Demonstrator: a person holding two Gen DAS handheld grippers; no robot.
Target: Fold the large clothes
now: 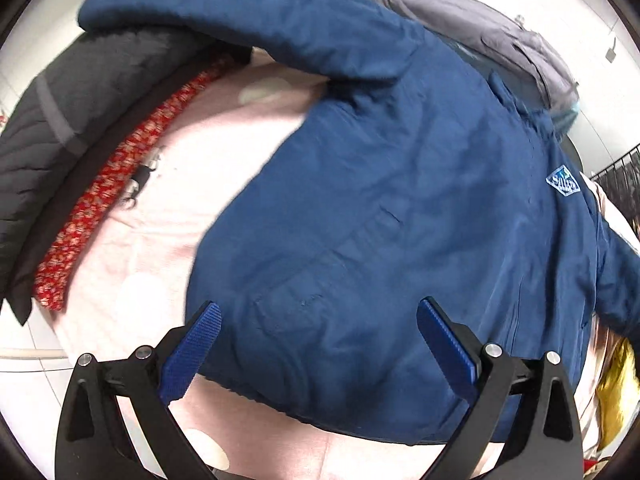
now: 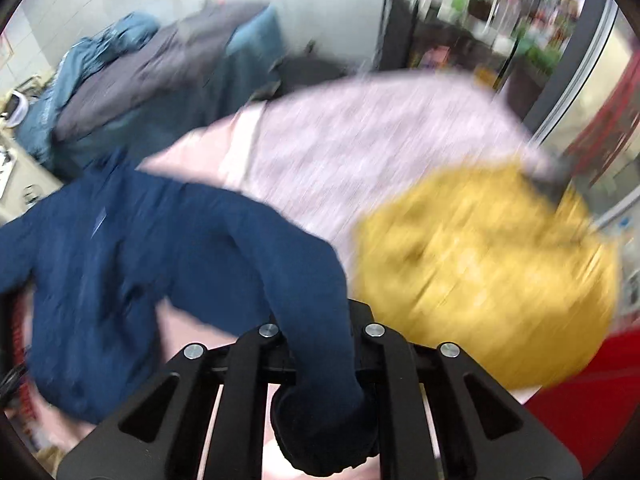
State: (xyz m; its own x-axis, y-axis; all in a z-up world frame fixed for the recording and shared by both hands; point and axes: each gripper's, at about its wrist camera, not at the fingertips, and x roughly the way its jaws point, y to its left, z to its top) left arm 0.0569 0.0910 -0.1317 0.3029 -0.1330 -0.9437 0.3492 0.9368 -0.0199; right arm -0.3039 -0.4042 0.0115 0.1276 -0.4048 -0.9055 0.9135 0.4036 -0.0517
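Note:
A navy blue jacket (image 1: 392,208) with a small chest logo lies spread on a pale pink sheet (image 1: 168,208). One sleeve is folded up across the top. My left gripper (image 1: 320,336) is open, its blue pads just above the jacket's lower hem, holding nothing. In the right wrist view the same jacket (image 2: 120,264) lies at left, and my right gripper (image 2: 320,364) is shut on its other sleeve (image 2: 316,344), whose cuff hangs down between the fingers. That view is motion-blurred.
A black quilted coat (image 1: 68,120) and a red patterned garment (image 1: 120,184) lie left of the jacket. A grey and teal pile (image 2: 152,80) sits behind. A yellow garment (image 2: 488,280) and pink patterned cloth (image 2: 360,140) lie right. Shelving stands at the far right.

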